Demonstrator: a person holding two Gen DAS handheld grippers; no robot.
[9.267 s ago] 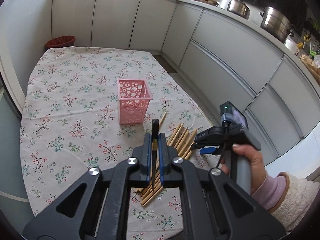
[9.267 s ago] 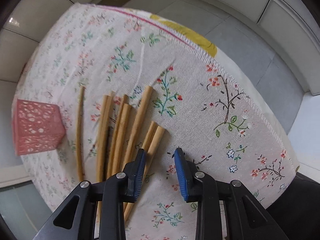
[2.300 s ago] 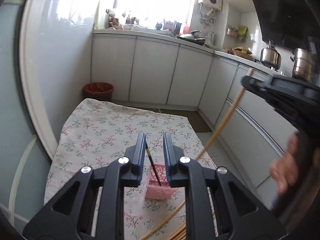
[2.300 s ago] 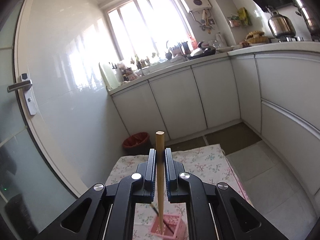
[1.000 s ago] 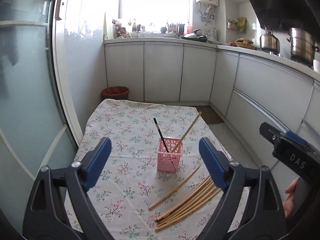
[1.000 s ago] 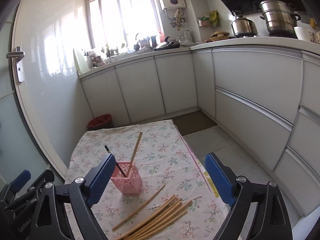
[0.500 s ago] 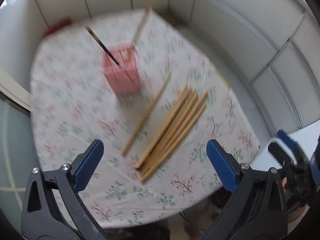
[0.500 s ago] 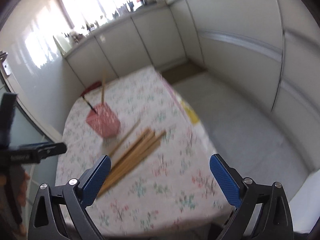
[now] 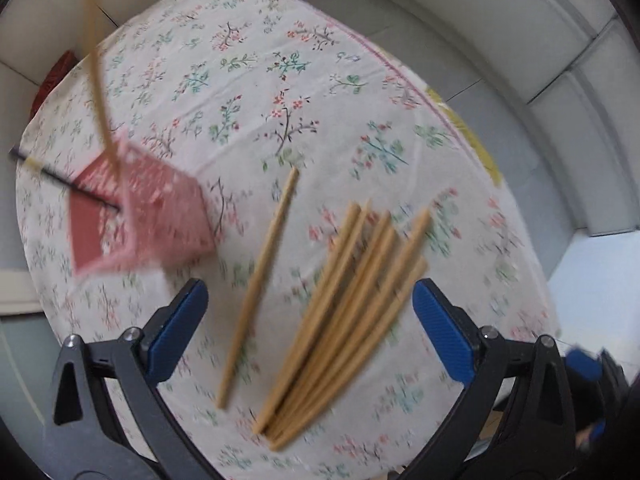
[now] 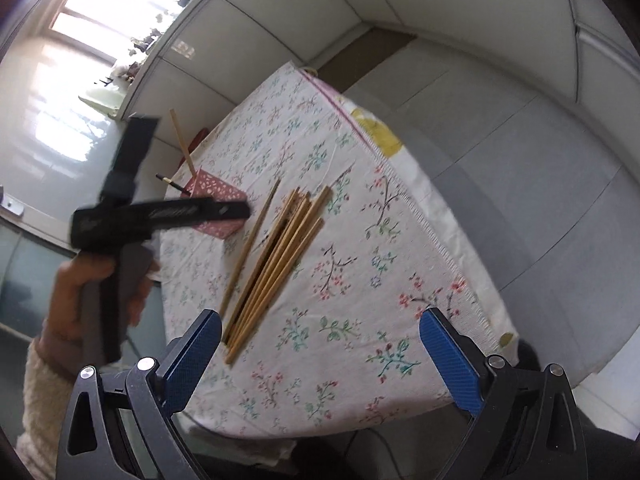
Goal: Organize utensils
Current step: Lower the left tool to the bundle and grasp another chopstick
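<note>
Blue-padded jaws on your left gripper (image 9: 310, 330) stand wide and empty, closing a touch, above the near end of the bundle of wooden chopsticks (image 9: 344, 312) by the tabletop's (image 9: 280, 60) near edge. Your right gripper (image 10: 320, 354) is wide and empty too. Take the lone chopstick (image 9: 258, 284) just beside the bundle: come straight down, pinch across its middle. Beyond, toward the left edge, stands the pink basket (image 9: 136, 216), already holding two.

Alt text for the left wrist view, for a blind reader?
The open left gripper hangs empty over a bundle of wooden chopsticks on a floral tablecloth, one stray chopstick beside it. A pink basket holds two more.
</note>
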